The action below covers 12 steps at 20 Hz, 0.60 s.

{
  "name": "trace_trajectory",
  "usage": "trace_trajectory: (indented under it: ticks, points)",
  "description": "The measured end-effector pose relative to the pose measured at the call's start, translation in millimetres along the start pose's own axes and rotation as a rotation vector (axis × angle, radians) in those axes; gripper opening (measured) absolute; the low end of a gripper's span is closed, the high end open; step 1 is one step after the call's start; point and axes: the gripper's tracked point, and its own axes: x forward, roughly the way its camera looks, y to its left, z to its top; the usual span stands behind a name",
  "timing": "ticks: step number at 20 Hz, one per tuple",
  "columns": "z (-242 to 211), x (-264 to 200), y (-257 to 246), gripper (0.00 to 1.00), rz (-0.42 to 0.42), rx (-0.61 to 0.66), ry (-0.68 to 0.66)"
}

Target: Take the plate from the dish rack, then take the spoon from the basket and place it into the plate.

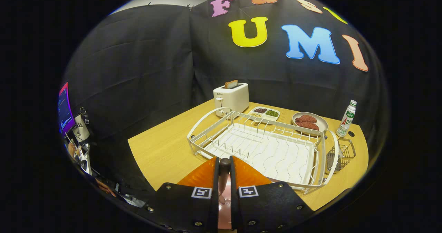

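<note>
Orange, ridged plate is seen directly under the gripper, lying on the wooden desk just in front of the white wire dish rack. A spoon is clamped between the jaws, which are closed down to a narrow gap: its dark rounded end pokes up ahead of the fingertips and its pinkish length runs back between the 2 fingers. Judging from this, the plate is already out of the rack and the spoon out of its holder, and the spoon is held over the plate so that it can be let go into it.

The dish rack is left with nothing in its slots; its ribbed drip tray is bare. At the rack's far right corner a small wire basket is hung or set, and no cutlery can be made out in it. Beyond the rack, a white toaster is stood with a slice of toast in its slot, a divided dish is filled with dark, green and yellowish grains in separate compartments, a grey plate is loaded with reddish-brown pieces, and a capped bottle is stood upright near the desk's corner.
</note>
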Motion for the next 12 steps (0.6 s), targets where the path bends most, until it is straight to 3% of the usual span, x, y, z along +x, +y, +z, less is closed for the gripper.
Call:
trace_trajectory:
  ticks: [12]
  points:
    - [35, -18, -6, 0.15, -0.025, -0.051, -0.076]
